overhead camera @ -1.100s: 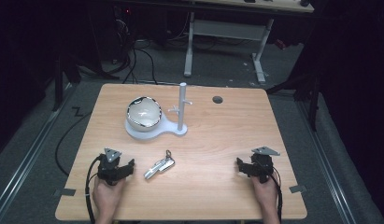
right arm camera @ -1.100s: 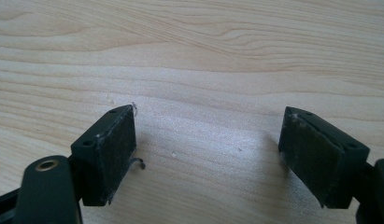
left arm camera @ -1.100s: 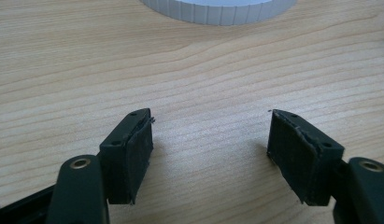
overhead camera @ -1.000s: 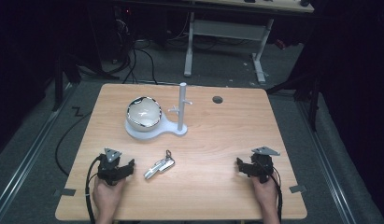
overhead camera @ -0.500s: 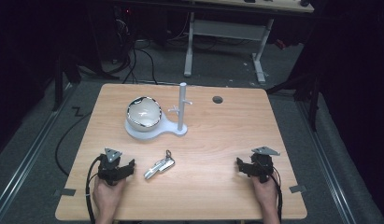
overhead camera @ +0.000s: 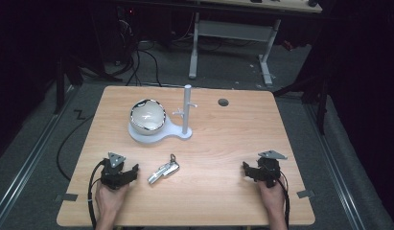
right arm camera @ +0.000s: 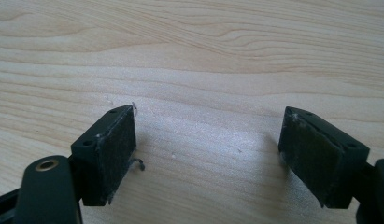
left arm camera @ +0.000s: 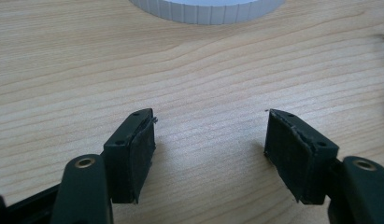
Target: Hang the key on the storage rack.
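The keys (overhead camera: 164, 171) lie untouched at lower centre of the table (overhead camera: 233, 143); nothing has moved, left tool (overhead camera: 119, 173) and right tool (overhead camera: 260, 171) both gape empty.

Nothing appeared to have moved: left gripper (overhead camera: 130, 173), right gripper (overhead camera: 248, 171) and keys (overhead camera: 164, 171) lay as before.

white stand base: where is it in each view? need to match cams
High view: white stand base sits left of table centre, bowl on it, post at its right end.
Left gripper view: its ribbed rim crosses the top edge, beyond the open jaws.
Right gripper view: not in it.
Shared landmark: wood-grain tabletop.
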Tool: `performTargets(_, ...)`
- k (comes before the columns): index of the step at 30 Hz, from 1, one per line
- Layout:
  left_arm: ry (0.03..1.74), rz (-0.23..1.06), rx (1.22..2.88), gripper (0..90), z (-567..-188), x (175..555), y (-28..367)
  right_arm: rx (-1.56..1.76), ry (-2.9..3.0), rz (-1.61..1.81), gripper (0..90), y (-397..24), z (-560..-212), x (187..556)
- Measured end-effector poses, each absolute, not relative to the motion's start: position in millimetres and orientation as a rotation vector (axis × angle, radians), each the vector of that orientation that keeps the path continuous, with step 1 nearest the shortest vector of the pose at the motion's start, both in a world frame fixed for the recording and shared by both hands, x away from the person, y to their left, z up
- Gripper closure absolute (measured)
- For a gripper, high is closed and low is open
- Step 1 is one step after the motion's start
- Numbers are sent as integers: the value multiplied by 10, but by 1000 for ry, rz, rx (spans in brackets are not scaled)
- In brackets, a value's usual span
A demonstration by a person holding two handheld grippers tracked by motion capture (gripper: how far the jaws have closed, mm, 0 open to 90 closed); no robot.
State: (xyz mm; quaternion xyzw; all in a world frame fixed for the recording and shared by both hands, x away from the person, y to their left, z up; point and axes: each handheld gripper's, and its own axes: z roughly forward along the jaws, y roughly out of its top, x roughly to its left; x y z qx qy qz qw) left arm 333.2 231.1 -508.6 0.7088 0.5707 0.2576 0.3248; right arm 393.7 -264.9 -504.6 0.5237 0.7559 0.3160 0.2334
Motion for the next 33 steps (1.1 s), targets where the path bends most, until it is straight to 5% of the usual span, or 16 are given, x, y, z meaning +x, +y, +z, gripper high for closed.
performTargets(33,1225,474,1901,324,-4723,3304,1822,1438,2076,868,192,-2649,-5046,3937)
